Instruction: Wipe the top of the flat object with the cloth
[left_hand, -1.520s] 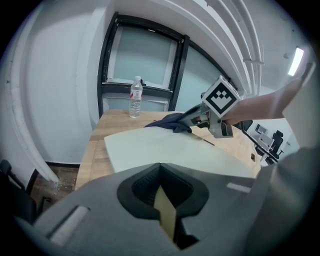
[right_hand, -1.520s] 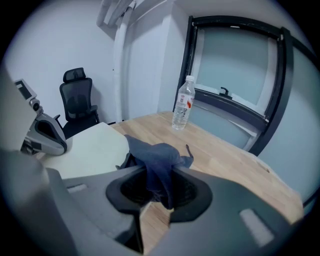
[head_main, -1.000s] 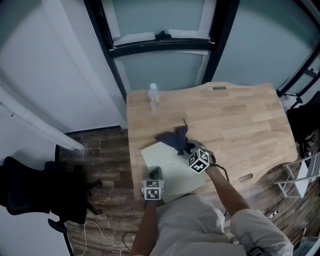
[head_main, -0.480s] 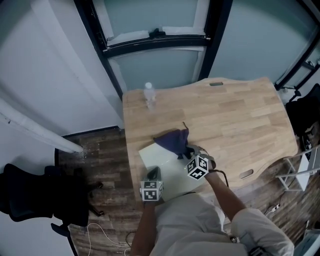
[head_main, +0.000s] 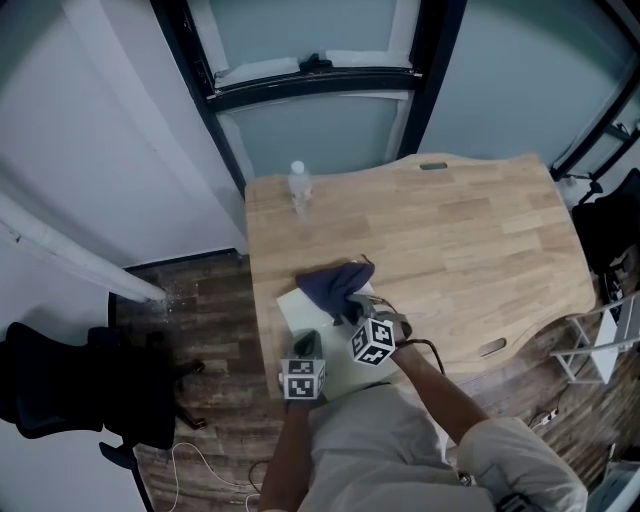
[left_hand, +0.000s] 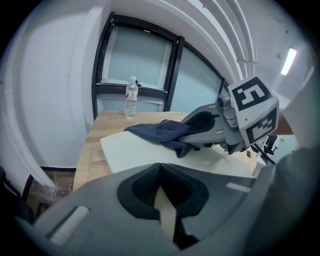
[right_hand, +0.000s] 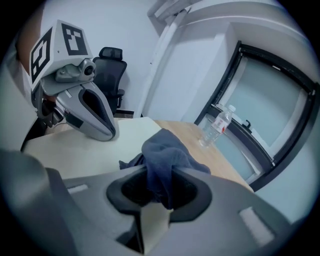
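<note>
Head view: pale flat rectangular board (head_main: 298, 318) lying at the near-left corner of the light wooden table (head_main: 470, 240), with a dark blue cloth (head_main: 333, 285) bunched on its far part. Left gripper view: left gripper (left_hand: 162, 205) clenched, empty, at the board's near edge. Right gripper view: right gripper (right_hand: 155, 200) clamped on the cloth.

Light wooden counter (head_main: 470, 230) with a curved front edge, standing against a black-framed window (head_main: 310, 82). Clear plastic water bottle (head_main: 298, 187) stands upright near the counter's far left corner. Black office chair (head_main: 60, 385) stands on the dark wood-plank floor (head_main: 205, 310), well left of the counter. Thin white cable (head_main: 195, 462) lies on the floor.
</note>
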